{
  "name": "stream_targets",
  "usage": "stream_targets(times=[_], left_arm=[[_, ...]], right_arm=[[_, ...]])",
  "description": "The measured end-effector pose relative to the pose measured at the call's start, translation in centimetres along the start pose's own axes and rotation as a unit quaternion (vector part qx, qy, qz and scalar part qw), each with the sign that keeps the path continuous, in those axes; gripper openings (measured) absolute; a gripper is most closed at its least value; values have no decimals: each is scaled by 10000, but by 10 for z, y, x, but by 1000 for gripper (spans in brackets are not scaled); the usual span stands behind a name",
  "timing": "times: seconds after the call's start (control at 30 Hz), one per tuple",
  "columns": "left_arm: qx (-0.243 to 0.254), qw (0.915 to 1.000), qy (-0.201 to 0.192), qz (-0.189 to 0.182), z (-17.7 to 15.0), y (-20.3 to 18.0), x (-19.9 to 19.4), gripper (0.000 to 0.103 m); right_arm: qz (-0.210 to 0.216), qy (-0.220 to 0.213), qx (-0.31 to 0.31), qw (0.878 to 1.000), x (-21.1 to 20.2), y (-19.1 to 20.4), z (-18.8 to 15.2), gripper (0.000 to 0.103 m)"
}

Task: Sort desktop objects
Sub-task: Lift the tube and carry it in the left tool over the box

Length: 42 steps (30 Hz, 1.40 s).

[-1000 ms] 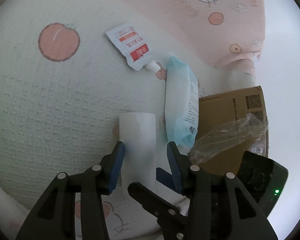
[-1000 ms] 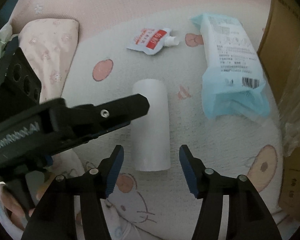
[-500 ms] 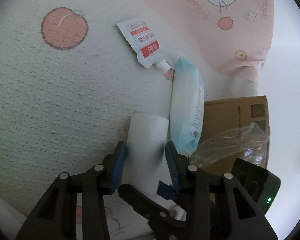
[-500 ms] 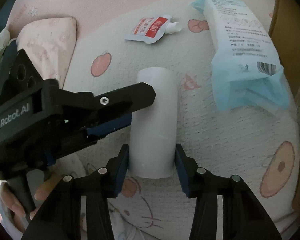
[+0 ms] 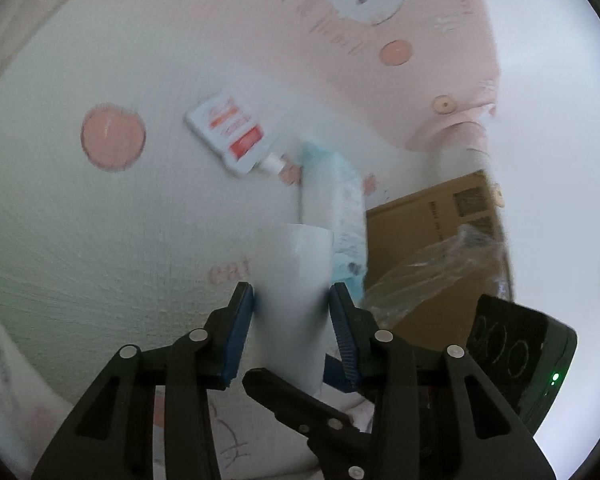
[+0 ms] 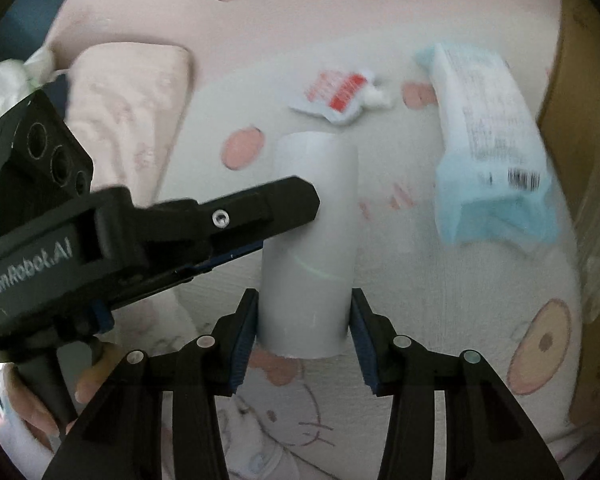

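A white paper roll (image 6: 312, 232) is held by both grippers at once, just off the cartoon-print bedsheet (image 6: 440, 304). My right gripper (image 6: 304, 320) is shut on its near end, blue pads pressed on both sides. My left gripper (image 6: 288, 220) comes in from the left and clamps the roll further up. In the left wrist view the roll (image 5: 292, 276) sits between the pads of the left gripper (image 5: 292, 300), and a right-gripper finger (image 5: 292, 396) crosses below it. A red-and-white spout pouch (image 6: 336, 96) and a blue wipes pack (image 6: 492, 168) lie beyond the roll.
A cardboard box (image 5: 432, 232) with a clear plastic bag (image 5: 432, 268) in it stands at the right of the sheet. A pink pillow (image 6: 128, 92) lies at the far left. A person's hand (image 6: 88, 388) holds the left gripper's handle.
Both grippers closed onto the white roll, then rose with it. The sheet, pouch and wipes pack now look farther away, and printed letters show where the roll lay.
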<state>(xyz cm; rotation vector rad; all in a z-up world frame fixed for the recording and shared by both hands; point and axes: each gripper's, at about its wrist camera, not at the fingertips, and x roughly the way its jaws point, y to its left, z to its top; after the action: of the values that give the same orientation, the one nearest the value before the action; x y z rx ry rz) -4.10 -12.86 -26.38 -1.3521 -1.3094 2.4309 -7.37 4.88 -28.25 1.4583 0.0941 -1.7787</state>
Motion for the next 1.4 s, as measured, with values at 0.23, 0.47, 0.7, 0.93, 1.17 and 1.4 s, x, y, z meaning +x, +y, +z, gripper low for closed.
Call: stream_targets(times=[0.23, 0.47, 0.7, 0.93, 1.17, 1.4], left_arm=[[503, 9983, -309, -34, 9, -41, -36, 43], [1019, 9926, -646, -90, 14, -94, -60, 43], [1628, 9821, -926, -182, 16, -151, -77, 43], [2010, 9742, -955, -370, 25, -205, -77, 43], [2366, 9670, -787, -515, 31, -256, -68, 43], [2653, 9609, -502, -617, 27, -302, -37, 44]], right_arm=[[-76, -500, -496, 9975, -37, 24, 2, 42], [-186, -1105, -740, 9909, -84, 29, 5, 42], [-175, -1843, -615, 9808, -140, 17, 5, 42], [-309, -2252, -557, 9722, -180, 0, 11, 42], [-537, -2451, -524, 9666, -209, -24, 15, 42], [-818, -2580, -364, 9620, -235, -53, 19, 42]])
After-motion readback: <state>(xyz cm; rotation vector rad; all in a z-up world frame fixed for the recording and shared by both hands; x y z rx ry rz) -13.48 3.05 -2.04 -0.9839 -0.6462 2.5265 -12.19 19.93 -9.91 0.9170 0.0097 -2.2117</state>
